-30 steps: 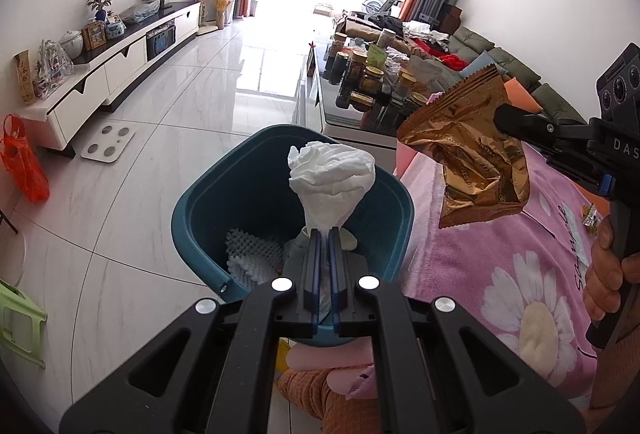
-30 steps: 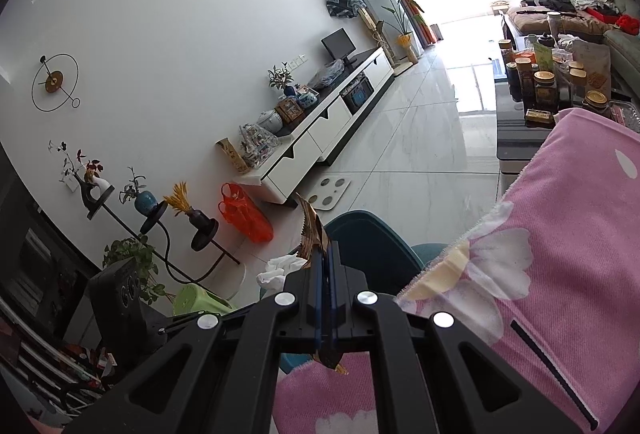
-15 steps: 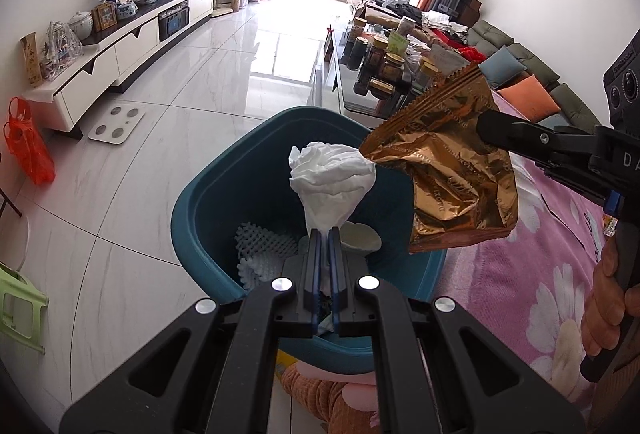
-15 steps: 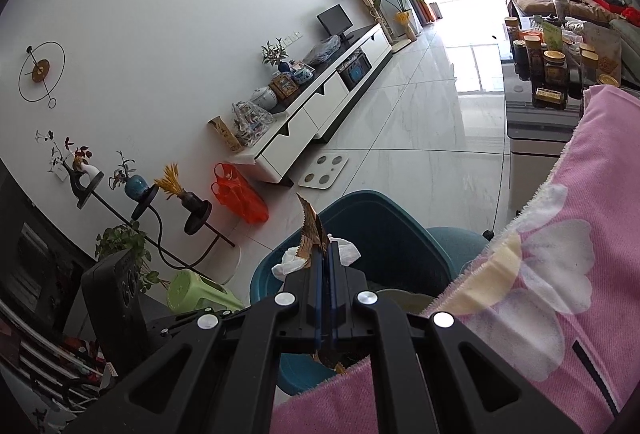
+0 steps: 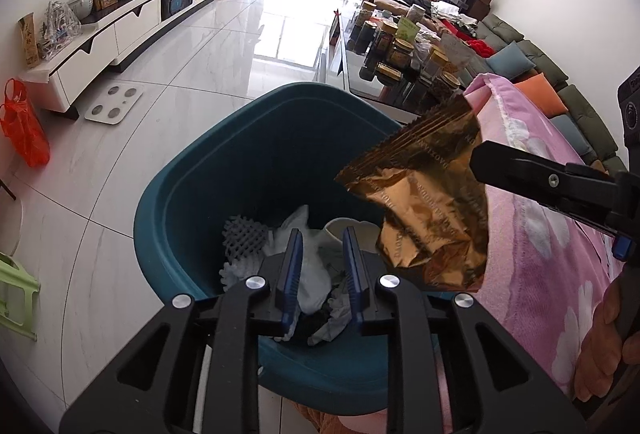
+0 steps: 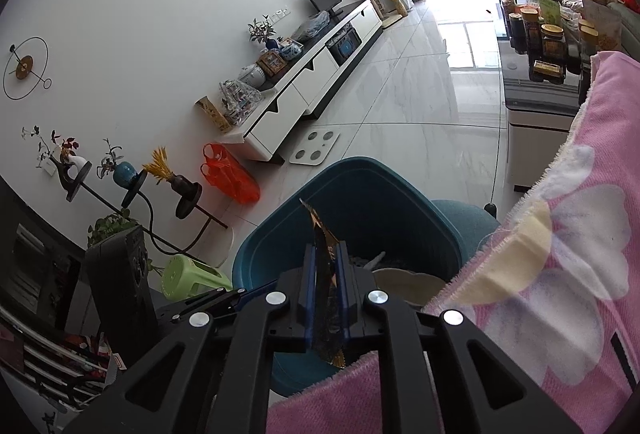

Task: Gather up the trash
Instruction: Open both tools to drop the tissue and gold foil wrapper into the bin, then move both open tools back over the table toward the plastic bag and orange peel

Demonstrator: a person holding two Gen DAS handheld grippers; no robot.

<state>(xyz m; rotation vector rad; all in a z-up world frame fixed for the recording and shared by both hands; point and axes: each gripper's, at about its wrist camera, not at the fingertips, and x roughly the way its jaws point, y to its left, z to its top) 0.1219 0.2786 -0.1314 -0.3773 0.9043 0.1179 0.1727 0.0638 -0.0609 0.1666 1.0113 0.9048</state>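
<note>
- While the left gripper (image 5: 320,254) has just been opening, its fingers stand apart, the white tissue (image 5: 310,276) lying loose in the teal bin (image 5: 168,202) beneath.
- The right gripper (image 6: 325,260) has just been opening; the gold wrapper (image 5: 424,202) sits between its fingers, grip uncertain.

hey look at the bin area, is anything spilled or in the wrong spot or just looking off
Nothing spilled. The tissue and other scraps lie inside the blue bin. The gold wrapper sits between the right gripper's just-opening jaws above the bin. The left gripper, also just opened, holds nothing.
</note>
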